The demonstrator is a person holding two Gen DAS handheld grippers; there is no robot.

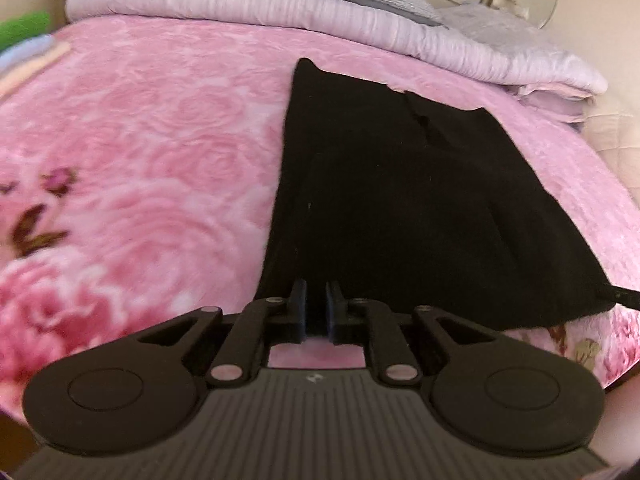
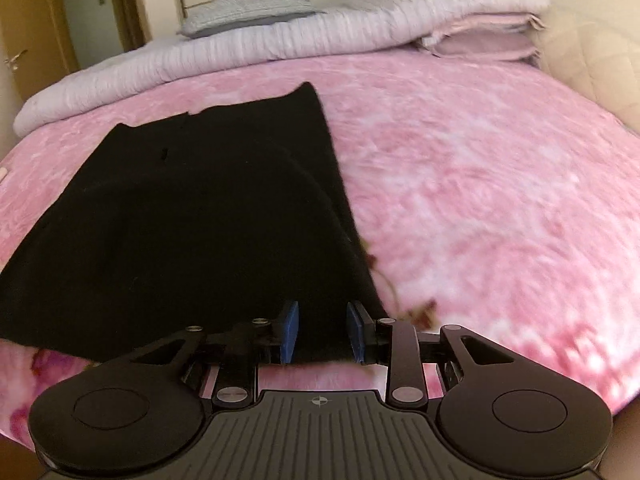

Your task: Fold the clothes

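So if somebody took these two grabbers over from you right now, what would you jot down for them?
Left gripper: jaws narrowly apart at the near left edge of the black garment; grip unclear.
Right gripper: jaws apart, near right edge between the pads, not pinched.
Garment lies flat on the pink floral blanket, already folded over once, it seems.
Left: any further folds, probably near edge toward the pillow.

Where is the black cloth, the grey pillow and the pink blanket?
black cloth (image 1: 400, 208), left wrist view, middle of the fabric
grey pillow (image 2: 248, 12), right wrist view, its top
pink blanket (image 2: 480, 168), right wrist view, bare patch
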